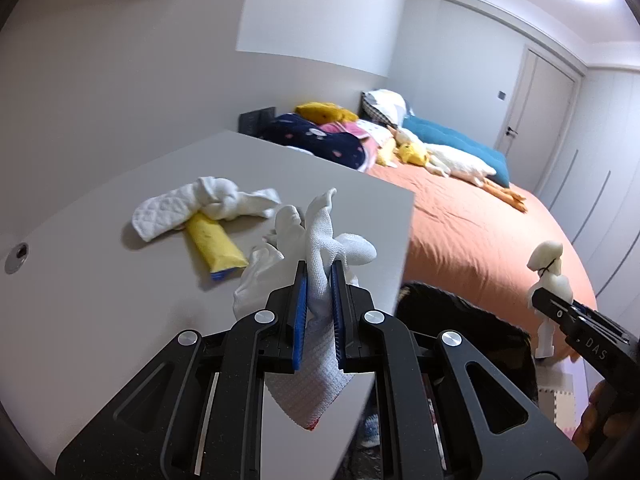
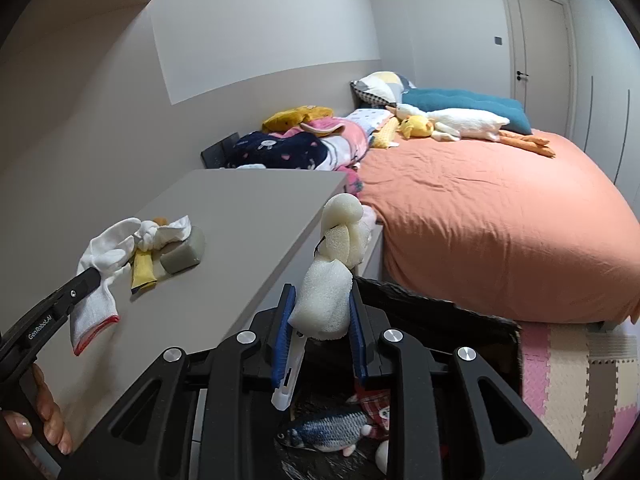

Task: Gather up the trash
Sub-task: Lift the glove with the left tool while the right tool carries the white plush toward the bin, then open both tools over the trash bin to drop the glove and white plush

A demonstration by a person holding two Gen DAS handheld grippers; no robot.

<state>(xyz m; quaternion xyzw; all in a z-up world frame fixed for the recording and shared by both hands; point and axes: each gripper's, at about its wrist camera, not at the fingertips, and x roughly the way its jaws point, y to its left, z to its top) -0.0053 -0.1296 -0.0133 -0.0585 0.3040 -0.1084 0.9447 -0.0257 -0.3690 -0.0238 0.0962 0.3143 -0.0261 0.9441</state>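
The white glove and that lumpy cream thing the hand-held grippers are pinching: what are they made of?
The white glove looks like knitted cotton: a visible woven mesh, matte, limp, with a red-trimmed cuff. The cream piece looks like soft foam: a porous, matte surface, tied into bulges by a thin black band.

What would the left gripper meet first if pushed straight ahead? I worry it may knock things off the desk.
Probably the knotted white cloth and the yellow packet under it, just beyond the white glove the left gripper holds; depth is unclear.
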